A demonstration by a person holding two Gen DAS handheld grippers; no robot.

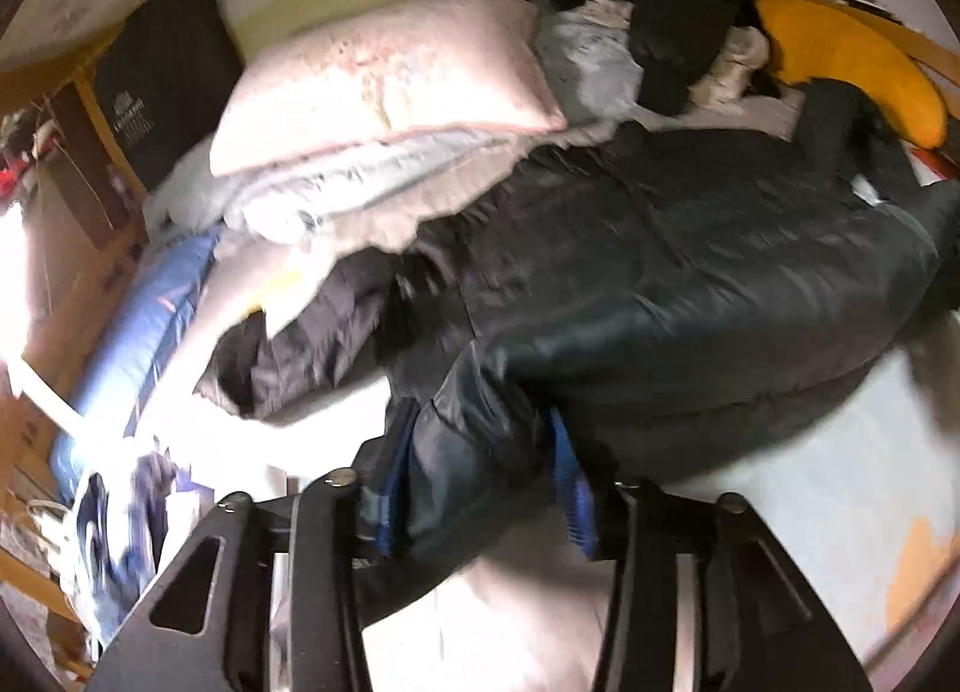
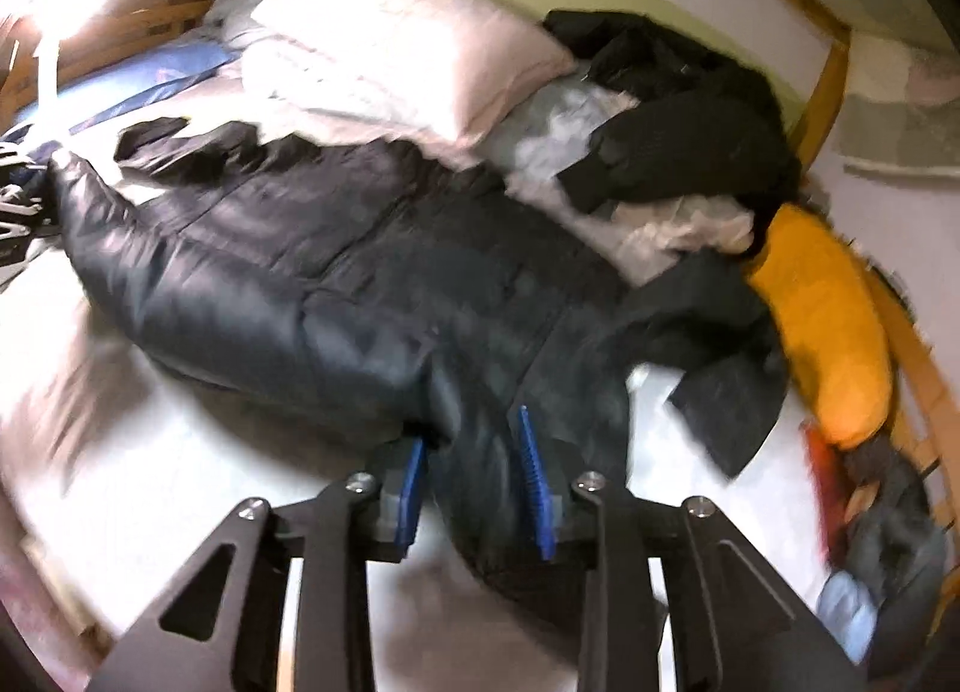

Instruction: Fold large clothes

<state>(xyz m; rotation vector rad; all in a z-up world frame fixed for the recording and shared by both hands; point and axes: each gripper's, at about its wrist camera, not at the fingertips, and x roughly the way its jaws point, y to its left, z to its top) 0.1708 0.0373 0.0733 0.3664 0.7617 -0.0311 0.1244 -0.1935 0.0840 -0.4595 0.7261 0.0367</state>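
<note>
- Left gripper (image 1: 480,476): its blue pads sit on either side of a bunched fold at the near edge of the dark puffer jacket (image 1: 660,272), clamped on the fabric as far as the blur lets me judge.
- Right gripper (image 2: 474,482): likewise closed around a gathered ridge of the same jacket's near hem, with cloth filling the gap between the pads.
- Step in hand, as I judge it: lifting the near edge with both grippers to carry it over toward the far side. To do it well, keep the two grips level with each other so the fold line runs straight, hold enough padding that the slippery shell does not slide out, and lay the edge down flat, not in a drop.
- Jacket: black, glossy, quilted and thick, lying spread across the bed (image 2: 150,452) on its pale sheet, one sleeve stretched toward the left in the right wrist view, another dark part trailing to the right.
- Beyond it: a pale pink pillow (image 1: 384,80) on stacked bedding, touching the jacket's far edge.
- Farthest: a heap of black clothes (image 2: 690,110) by the headboard and an orange cushion (image 2: 822,320) at the bed's right side.
</note>
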